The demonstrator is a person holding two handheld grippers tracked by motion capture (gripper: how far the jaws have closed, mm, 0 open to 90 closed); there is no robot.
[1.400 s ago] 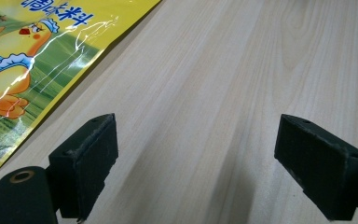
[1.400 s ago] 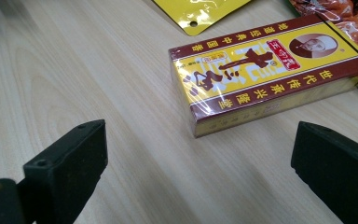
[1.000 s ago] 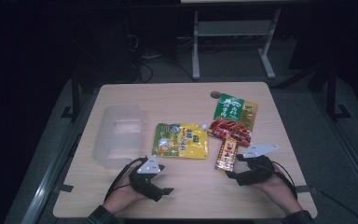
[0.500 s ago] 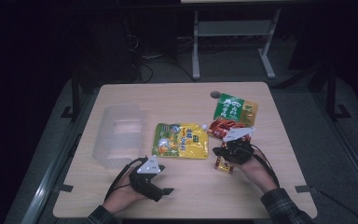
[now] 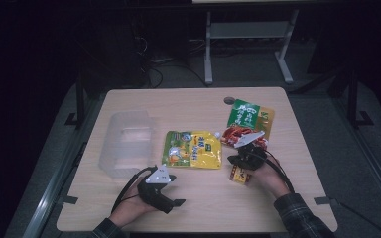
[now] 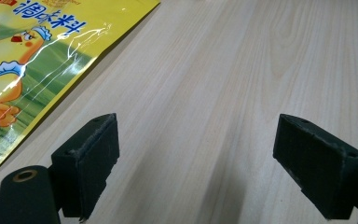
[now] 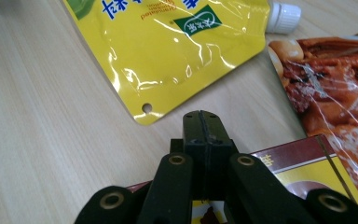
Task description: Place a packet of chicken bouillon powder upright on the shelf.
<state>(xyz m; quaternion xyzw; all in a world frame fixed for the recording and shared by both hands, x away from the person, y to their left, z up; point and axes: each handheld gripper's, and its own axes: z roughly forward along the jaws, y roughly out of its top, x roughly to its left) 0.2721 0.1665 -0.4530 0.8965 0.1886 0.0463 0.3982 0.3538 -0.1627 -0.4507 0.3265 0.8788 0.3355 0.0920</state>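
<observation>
Right gripper [image 5: 241, 159] is clenched, jaws just snapped together. In the right gripper view the two black pads meet flush with nothing between them, so it's an empty close, not a grasp.

Landmark: the small red-and-yellow cardboard box [image 5: 239, 174], lying flat on the light wooden table [image 5: 188, 106].

- The box sits directly under and just behind the right gripper's tips. In the right gripper view its top edge [image 7: 298, 161] runs beneath the gripper's body, so the closed tips overshoot it toward the far side.
- Its long axis looks to run roughly toward/away from the person, a bit skewed; hard to be exact with the hand over it.
- Yellow glossy spouted pouch [image 5: 192, 149] lies just left of the box, apart from it; its punched corner [image 7: 145, 109] is just ahead of the tips, not touching.
- Red glossy food packet [image 5: 238, 134] is just beyond the box, green-and-yellow packet [image 5: 248, 115] farther back.
- Clear plastic tub [image 5: 127, 142] is well to the left of the box.
- Left gripper [image 5: 164, 191] is released, jaws wide over bare table, well left of the box.

My read: right hand is clearly nearer. To take the box it must reopen and pull back so the jaws straddle it.
</observation>
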